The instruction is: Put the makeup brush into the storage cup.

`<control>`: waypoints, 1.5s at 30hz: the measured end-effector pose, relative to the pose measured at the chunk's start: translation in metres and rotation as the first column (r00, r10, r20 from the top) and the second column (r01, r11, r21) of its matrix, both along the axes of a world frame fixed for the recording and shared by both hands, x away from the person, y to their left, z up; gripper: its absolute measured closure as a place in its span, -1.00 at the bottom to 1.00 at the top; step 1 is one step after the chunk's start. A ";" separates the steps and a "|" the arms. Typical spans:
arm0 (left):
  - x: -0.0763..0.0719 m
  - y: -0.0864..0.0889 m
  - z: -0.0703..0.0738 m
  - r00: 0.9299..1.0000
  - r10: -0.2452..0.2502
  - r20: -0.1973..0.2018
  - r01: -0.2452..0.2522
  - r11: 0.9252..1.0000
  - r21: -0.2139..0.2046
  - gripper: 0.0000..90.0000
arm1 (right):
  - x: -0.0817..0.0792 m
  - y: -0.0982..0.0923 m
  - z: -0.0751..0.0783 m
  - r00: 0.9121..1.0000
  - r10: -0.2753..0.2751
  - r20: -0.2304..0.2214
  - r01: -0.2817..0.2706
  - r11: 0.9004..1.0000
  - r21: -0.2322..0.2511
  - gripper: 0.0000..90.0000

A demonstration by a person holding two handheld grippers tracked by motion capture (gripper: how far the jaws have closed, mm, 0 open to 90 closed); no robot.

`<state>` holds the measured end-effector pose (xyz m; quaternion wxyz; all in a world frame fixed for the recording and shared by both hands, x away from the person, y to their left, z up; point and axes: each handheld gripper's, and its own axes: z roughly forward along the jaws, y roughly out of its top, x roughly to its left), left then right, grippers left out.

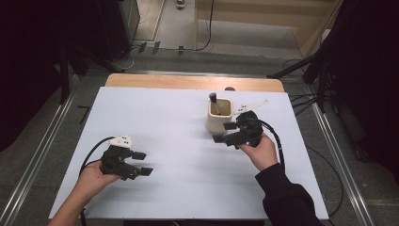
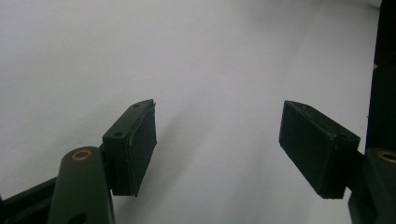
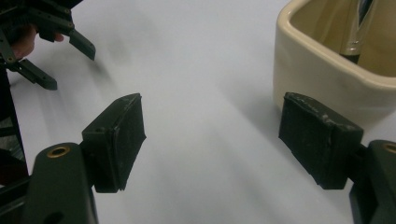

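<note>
As the high view looked down on the white tabletop point(image 1: 179, 122), the cream cup point(image 1: 219, 121) stood toward two o'clock from its middle, with a dark-handled tool point(image 1: 214, 102) leaning inside. The right hand-held gripper point(image 1: 225, 132) lay just beside the cup at its five o'clock, jaws apart and empty. The left hand-held gripper point(image 1: 141, 163) sat well apart at eight o'clock, jaws spread, holding nothing.

In the left gripper view, the left hand-held gripper point(image 2: 218, 149) gaped wide over bare tabletop point(image 2: 187, 56).

In the right gripper view, the right hand-held gripper point(image 3: 212, 142) stood open, its right jaw just beside the cup point(image 3: 322, 70) at two o'clock; whether they touched was unclear. The left hand-held gripper point(image 3: 60, 65) showed at ten o'clock.
</note>
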<state>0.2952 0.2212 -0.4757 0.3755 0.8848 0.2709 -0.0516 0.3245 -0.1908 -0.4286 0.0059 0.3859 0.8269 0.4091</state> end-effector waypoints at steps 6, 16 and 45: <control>0.000 0.000 0.000 1.000 0.001 0.000 -0.001 1.000 0.001 -0.37 | -0.006 -0.002 -0.009 1.000 0.016 -0.005 -0.016 1.000 0.005 -0.47; 0.000 0.000 0.000 1.000 0.001 0.001 -0.001 1.000 0.003 -0.37 | -0.014 -0.003 -0.021 1.000 0.023 -0.008 -0.023 1.000 -0.002 -0.47; -0.001 0.001 0.002 1.000 -0.002 0.010 0.002 1.000 -0.008 -0.37 | -0.044 -0.033 -0.050 1.000 -0.014 0.024 0.015 0.999 -0.033 -0.50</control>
